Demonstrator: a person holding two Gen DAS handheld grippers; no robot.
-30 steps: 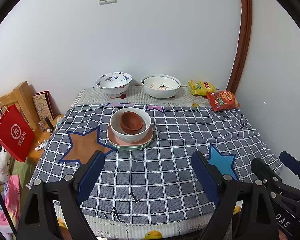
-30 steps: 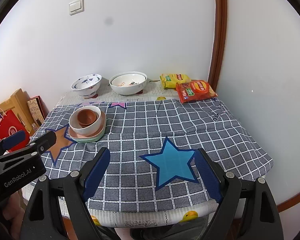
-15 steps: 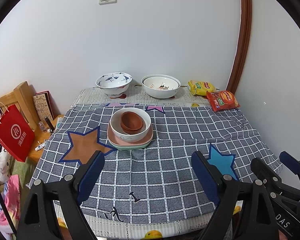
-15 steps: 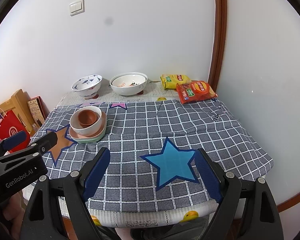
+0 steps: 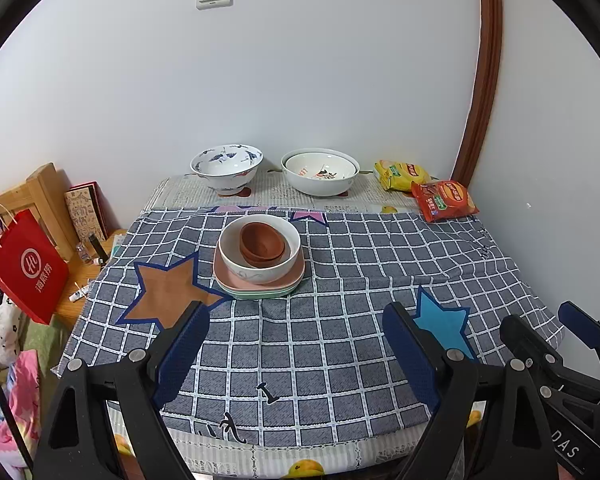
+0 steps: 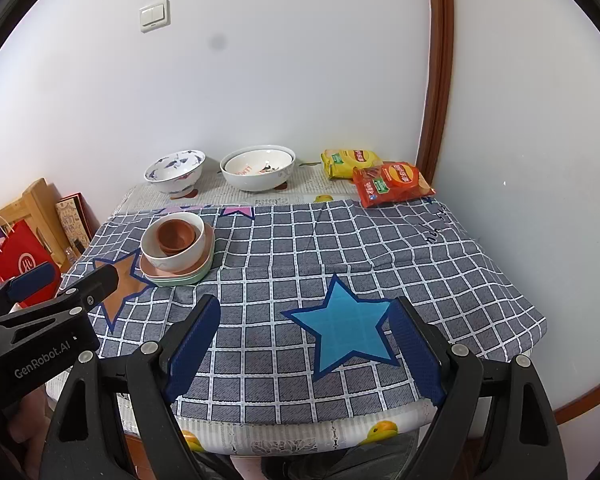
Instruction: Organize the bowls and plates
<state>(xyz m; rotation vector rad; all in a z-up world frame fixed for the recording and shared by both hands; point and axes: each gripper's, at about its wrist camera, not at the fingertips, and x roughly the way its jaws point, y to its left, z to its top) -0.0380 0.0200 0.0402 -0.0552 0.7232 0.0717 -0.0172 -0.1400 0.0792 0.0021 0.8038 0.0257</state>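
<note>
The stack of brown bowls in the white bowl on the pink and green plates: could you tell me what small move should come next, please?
Probably bring the left gripper forward toward the small brown clay bowls. They sit nested in the white ceramic bowl on the pink and green plates, and both grippers hang open and empty at the near table edge.

The table (image 5: 236, 446) carries a pale printed under-cover, overlaid by a grey checked cloth (image 5: 332, 344) with star patches. On the cloth, toward eleven o'clock of its middle in the left wrist view, sits a stack of plates (image 5: 260, 286) (a white bowl (image 5: 260, 258) rests on them). Along the uncovered far strip at twelve o'clock stand a blue-patterned bowl (image 5: 226, 168) and, just beside it, a large white bowl (image 5: 320, 172). At one o'clock lie a yellow snack bag (image 5: 400, 174) and a red snack bag (image 5: 444, 200), touching.
</note>
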